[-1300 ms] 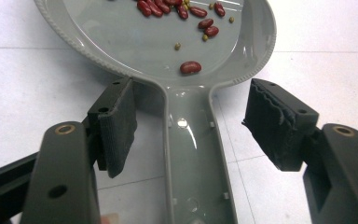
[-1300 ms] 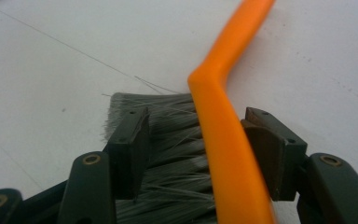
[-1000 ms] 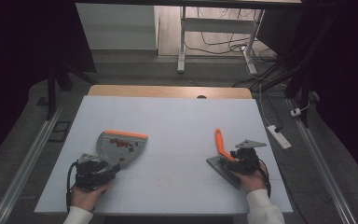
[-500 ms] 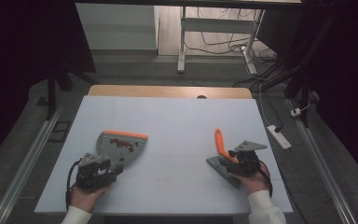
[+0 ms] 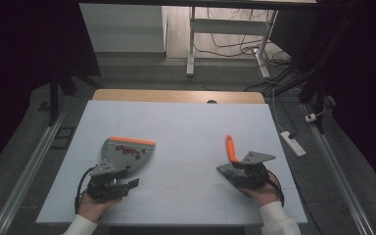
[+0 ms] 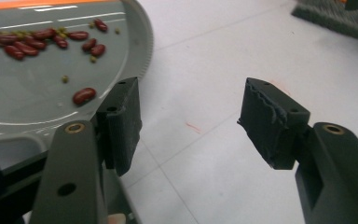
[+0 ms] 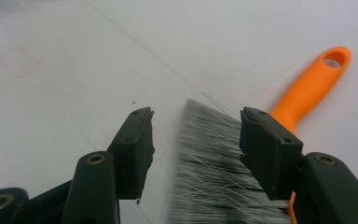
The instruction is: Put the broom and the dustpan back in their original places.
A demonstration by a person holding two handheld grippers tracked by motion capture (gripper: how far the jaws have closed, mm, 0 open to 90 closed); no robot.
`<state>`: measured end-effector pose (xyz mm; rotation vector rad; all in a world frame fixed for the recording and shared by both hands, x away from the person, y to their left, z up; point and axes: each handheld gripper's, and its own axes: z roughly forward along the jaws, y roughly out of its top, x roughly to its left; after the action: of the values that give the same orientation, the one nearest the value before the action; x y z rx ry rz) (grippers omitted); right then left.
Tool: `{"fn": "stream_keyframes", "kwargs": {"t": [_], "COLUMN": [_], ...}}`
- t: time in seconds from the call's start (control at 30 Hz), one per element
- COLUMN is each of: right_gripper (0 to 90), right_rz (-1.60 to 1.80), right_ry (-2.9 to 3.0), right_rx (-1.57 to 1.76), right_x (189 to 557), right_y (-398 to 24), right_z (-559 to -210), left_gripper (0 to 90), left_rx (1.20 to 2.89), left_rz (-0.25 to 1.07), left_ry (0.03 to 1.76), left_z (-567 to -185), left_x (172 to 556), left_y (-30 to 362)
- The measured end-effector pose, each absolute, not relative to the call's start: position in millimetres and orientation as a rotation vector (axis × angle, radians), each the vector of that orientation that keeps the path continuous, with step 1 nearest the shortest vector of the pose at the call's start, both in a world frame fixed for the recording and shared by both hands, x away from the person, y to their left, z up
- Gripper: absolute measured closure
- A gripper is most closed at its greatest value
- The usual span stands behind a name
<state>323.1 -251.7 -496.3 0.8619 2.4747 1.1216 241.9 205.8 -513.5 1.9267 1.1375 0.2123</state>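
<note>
High view shows the dustpan [image 5: 127, 154] (beans collected inside) lying on the counter [image 5: 186, 127] beside the left gripper [image 6: 189, 119] — fingers spread, holding nothing. Right gripper [image 7: 193, 149] hangs spread over the brush [image 7: 214, 182] bristles — apparently set down once sweeping finished.
</note>
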Motion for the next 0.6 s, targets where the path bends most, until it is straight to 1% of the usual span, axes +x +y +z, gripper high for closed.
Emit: {"fn": "stream_keyframes", "kwargs": {"t": [0.17, 0.6], "right_gripper": [44.7, 44.8], "right_rz": [1.137, 1.145], "right_ry": [2.496, 2.5], "right_rx": [0.827, 0.799], "right_x": [319.5, 318.1], "right_y": [-249.3, -248.0], "right_z": [-497.1, -496.4], "left_gripper": [38.5, 38.5], "left_rx": [1.952, 1.959], "left_rz": [0.203, 0.188], "left_ry": [1.113, 1.118], "left_z": [-514.7, -516.5], "left_x": [242.5, 243.6], "left_y": [202.9, 202.3]}}
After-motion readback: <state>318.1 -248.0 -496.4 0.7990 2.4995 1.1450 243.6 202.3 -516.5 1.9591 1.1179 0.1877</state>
